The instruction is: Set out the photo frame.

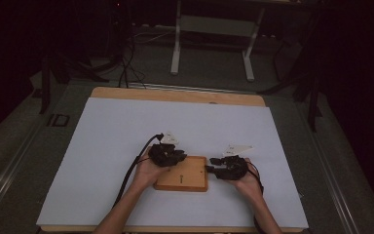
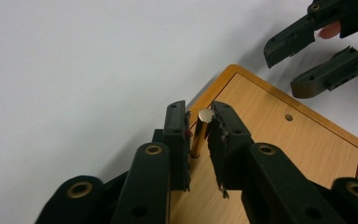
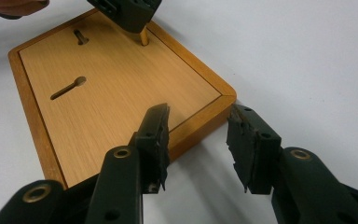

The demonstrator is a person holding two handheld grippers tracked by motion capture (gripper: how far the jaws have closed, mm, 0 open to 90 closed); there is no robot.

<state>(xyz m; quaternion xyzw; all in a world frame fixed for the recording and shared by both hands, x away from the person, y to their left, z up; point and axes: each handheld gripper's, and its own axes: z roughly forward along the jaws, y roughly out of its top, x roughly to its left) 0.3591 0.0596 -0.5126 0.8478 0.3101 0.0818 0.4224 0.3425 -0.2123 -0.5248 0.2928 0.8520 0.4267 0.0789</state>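
A short upright brass peg (image 2: pixel 199 133) stands in the flat rectangular wooden board's (image 1: pixel 187 178) far-left corner, grasped by the left gripper (image 2: pixel 199 135). The right gripper (image 3: pixel 198 140), jaws released, straddles the board's right corner.

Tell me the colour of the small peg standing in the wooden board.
The peg is brass-gold with a pale flat top, clearest in the left gripper view.
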